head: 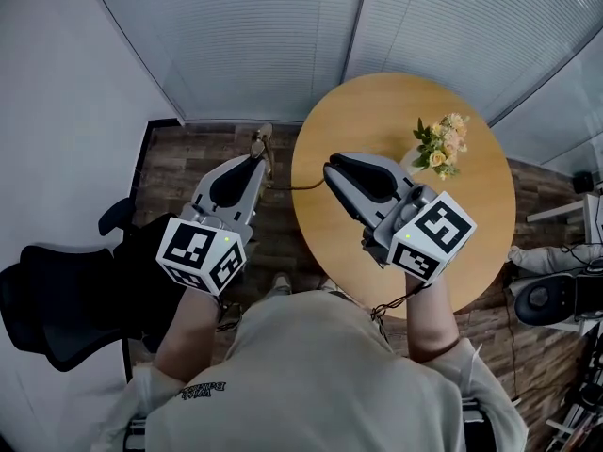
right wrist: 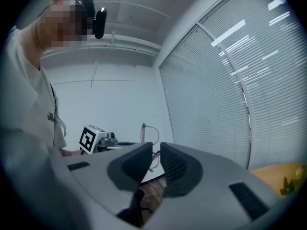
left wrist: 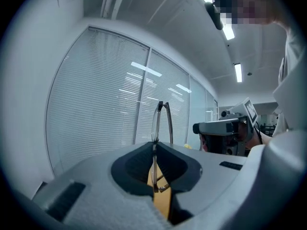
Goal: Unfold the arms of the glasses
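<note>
Thin-rimmed glasses stand upright between the closed jaws of my left gripper, left of the round wooden table. In the left gripper view the frame rises edge-on from my left gripper. One arm sticks out sideways to the tip of my right gripper. The right gripper view has my right gripper with its jaws drawn to a narrow gap. The arm's end runs into that gap, and the glasses show just beyond it.
A small bunch of flowers stands on the table's far side. A black office chair is at the left, over the wood floor. Window blinds close off the far side. More chairs and gear crowd the right edge.
</note>
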### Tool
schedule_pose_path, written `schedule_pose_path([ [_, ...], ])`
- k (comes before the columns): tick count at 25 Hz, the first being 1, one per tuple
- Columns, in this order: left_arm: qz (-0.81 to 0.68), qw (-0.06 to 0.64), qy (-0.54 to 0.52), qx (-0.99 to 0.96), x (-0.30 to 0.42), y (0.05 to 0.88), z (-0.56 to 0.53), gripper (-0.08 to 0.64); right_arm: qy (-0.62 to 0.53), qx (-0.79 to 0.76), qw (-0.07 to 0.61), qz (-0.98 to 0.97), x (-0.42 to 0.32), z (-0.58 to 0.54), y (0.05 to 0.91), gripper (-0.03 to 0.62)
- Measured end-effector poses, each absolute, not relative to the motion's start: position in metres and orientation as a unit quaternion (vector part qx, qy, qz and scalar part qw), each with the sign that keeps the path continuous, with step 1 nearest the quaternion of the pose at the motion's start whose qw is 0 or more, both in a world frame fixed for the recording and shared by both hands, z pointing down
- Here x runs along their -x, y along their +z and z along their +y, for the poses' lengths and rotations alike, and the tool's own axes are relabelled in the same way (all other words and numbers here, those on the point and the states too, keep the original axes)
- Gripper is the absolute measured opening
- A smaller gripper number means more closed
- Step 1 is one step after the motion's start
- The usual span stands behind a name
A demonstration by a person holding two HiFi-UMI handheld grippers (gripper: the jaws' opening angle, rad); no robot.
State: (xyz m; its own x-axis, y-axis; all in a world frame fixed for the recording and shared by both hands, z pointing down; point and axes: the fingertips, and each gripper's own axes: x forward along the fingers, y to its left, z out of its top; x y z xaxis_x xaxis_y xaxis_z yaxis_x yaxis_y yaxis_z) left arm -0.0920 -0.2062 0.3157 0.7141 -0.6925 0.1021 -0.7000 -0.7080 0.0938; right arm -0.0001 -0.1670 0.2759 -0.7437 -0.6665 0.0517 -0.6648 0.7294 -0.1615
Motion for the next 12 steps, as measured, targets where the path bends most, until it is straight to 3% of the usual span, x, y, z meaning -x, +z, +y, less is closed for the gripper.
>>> schedule_pose_path([
  [12,-0.384,0.075,0.017,-0.92,0.101,0.311,-0.214,0.038,-0.099,0.384,-0.048,0.917,-0.018,-0.151,0.326,0.066],
])
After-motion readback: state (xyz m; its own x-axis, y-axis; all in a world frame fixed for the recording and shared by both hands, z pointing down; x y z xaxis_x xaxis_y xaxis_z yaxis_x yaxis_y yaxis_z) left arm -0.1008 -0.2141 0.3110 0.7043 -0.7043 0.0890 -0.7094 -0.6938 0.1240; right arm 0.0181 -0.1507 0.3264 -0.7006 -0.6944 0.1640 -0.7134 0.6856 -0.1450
